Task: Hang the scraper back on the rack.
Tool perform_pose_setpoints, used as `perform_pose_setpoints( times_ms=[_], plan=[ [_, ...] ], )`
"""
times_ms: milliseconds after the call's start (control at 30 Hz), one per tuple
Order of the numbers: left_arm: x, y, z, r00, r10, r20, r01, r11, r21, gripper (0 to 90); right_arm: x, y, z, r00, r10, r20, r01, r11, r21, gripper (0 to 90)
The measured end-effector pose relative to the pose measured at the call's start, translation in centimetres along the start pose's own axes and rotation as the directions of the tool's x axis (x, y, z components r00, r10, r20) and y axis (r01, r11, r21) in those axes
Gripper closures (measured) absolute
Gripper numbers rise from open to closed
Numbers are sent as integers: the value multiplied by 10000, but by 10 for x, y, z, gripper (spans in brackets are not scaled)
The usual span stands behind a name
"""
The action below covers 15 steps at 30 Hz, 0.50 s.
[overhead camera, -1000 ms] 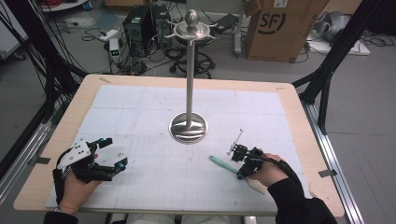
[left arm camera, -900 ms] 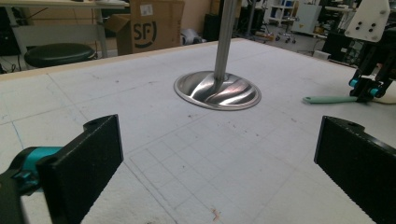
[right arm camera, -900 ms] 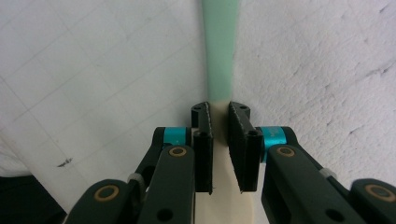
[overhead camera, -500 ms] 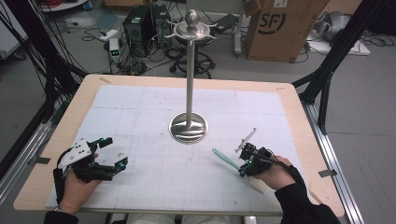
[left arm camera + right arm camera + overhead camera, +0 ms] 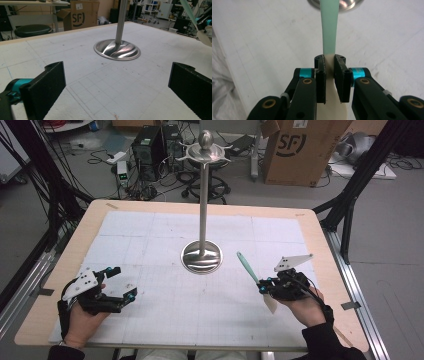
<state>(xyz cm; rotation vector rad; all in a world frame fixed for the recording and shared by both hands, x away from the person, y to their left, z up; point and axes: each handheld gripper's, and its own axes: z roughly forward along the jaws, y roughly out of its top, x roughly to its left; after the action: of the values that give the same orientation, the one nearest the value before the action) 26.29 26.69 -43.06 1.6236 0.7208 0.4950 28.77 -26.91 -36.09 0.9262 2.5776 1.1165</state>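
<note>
- Right now the long spatula with a mint green handle and a cream blade [image 5: 248, 269] is held up off the table, near its right side.
- Its green handle points up and away toward the shiny metal stand with a round base and a tall pole [image 5: 201, 256]. Its cream blade hangs down toward the person.
- The right gripper [image 5: 263, 286] pinches the spatula where the green part meets the cream part. In the right gripper view [image 5: 329, 72] the two black jaws press tight on both sides of it.
- The right hand [image 5: 305, 304] is wrapped round the gripper from behind, with the dark sleeve [image 5: 325, 345] at the bottom edge.
- The left gripper [image 5: 124, 282] sits low by the near left corner and points to the middle of the table. Its jaws stand wide apart and hold nothing.
- The left hand [image 5: 82, 317] grips it from below.
- Both rest over a white gridded mat [image 5: 150, 240] on the pale wooden table [image 5: 320, 227].
- A brown cardboard box [image 5: 295, 150] stands on the floor behind.
</note>
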Motion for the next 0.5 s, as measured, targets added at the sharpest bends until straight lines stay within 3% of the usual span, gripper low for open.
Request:
perform_pose_setpoints(
  times_ms=[33,100,200,233,367,400,433,500],
  plan=[
    [0,0,0,10000,-29,15,29,10000,10,17,0,0,0,10000,0,0,0,10000,0,810],
    [0,0,0,10000,-25,9,25,10000,17,17,0,0,-4,9999,-105,-50,102,9984,-560,810],
    [0,0,0,10000,-22,2,22,10000,20,17,1,2,-12,9996,-272,-70,257,9860,-1649,810],
    [0,0,0,10000,-25,4,25,10000,19,17,1,2,-12,9996,-272,-70,257,9860,-1649,810],
    [0,0,0,10000,-29,4,29,10000,27,17,1,8,-21,9991,-418,-79,382,9644,-2617,810],
    [0,0,0,10000,-28,6,28,10000,35,17,0,11,-25,9986,-518,-107,459,9493,-3110,810],
    [0,0,0,10000,-17,8,17,10000,44,17,0,11,-25,9986,-518,-107,459,9493,-3110,810],
    [0,0,0,10000,-13,8,13,10000,49,17,0,14,-28,9982,-561,-191,453,9307,-3631,810]
  ],
)
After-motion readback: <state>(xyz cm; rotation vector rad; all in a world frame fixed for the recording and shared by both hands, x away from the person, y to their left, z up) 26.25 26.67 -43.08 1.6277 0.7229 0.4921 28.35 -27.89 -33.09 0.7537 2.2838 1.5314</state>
